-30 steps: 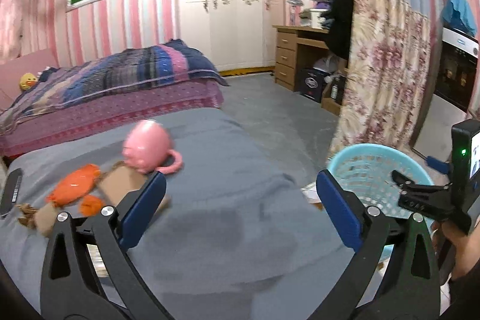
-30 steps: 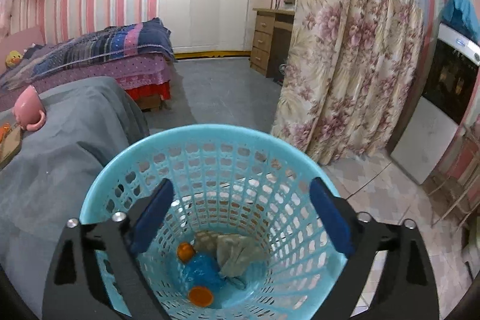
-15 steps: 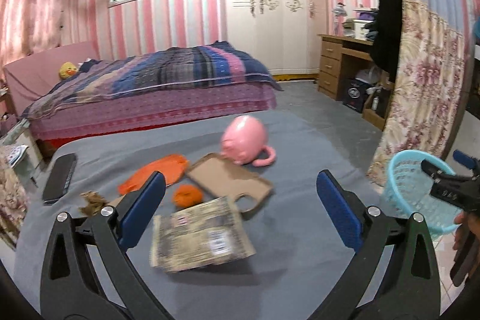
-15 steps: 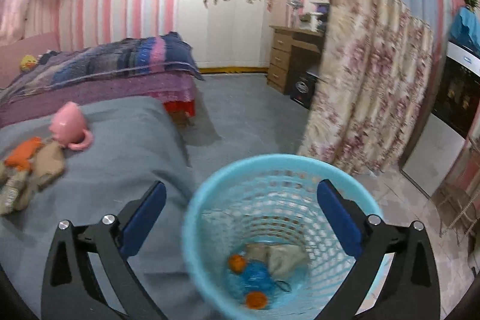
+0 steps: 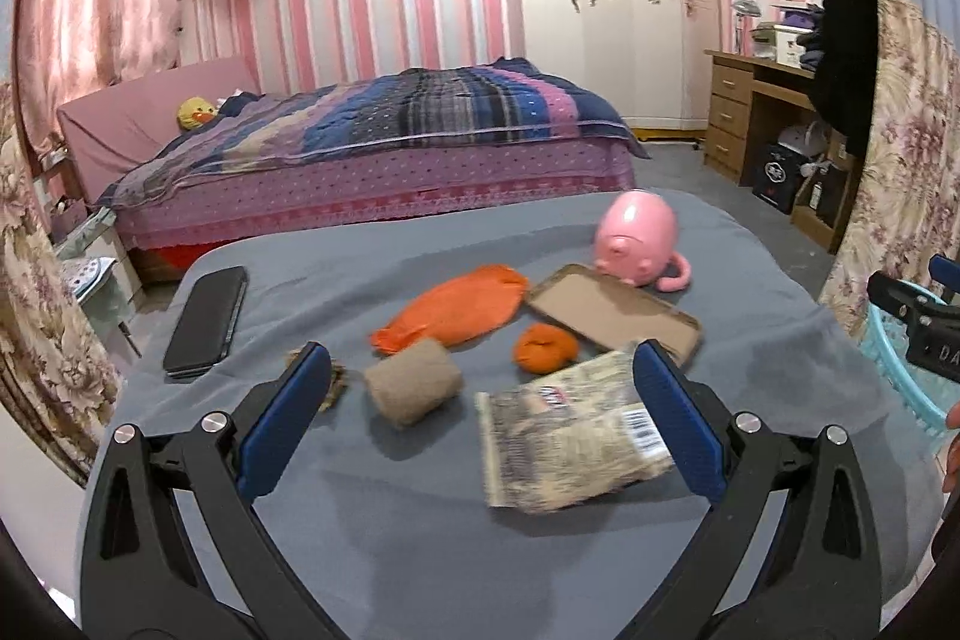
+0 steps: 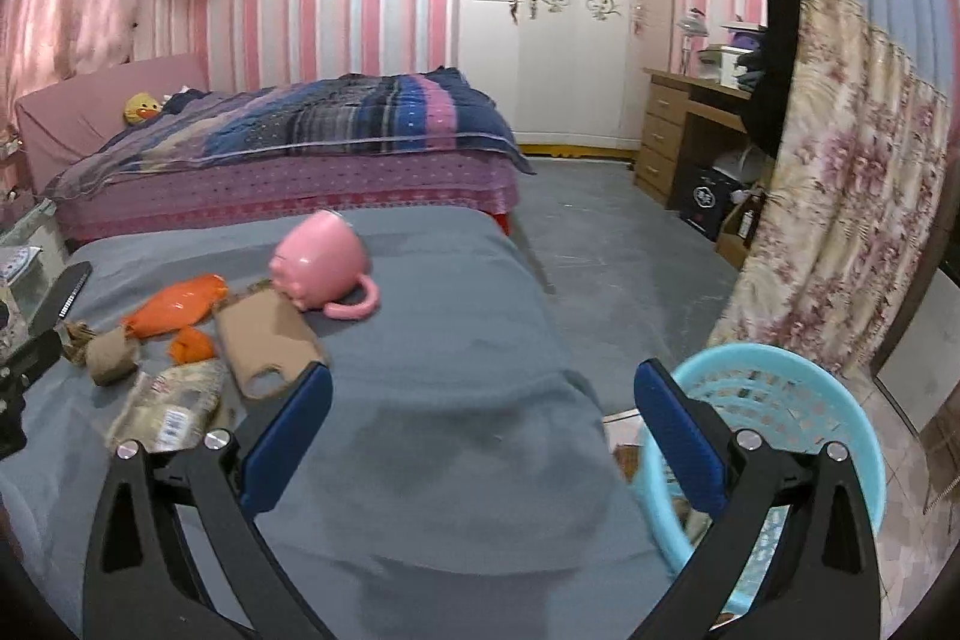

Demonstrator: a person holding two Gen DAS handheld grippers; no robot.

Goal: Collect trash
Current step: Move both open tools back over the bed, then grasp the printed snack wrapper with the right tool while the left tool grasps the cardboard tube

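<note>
On the grey-covered table [image 5: 420, 508] lie a crinkled printed wrapper [image 5: 570, 442], a brown paper roll [image 5: 414, 388], an orange crumpled ball [image 5: 543, 347], an orange wrapper [image 5: 462, 307] and a brown cardboard piece [image 5: 612, 310]. My left gripper [image 5: 474, 418] is open and hovers just short of the printed wrapper and the roll. My right gripper [image 6: 474, 430] is open over the table's bare right part, holding nothing. The light blue trash basket [image 6: 786, 400] stands on the floor right of the table, behind the right finger. The same litter shows in the right wrist view: printed wrapper [image 6: 168, 406], cardboard piece [image 6: 267, 340].
A pink pig-shaped mug [image 5: 639, 241] lies on its side behind the cardboard. A black phone [image 5: 207, 319] rests at the table's left edge. A bed [image 5: 384, 148] stands beyond, a floral curtain [image 6: 840, 220] and wooden desk [image 6: 678, 136] to the right.
My left gripper swung left from the basket side to face the litter and closed in on it. My right gripper swung left off the basket, which now sits at the view's right.
</note>
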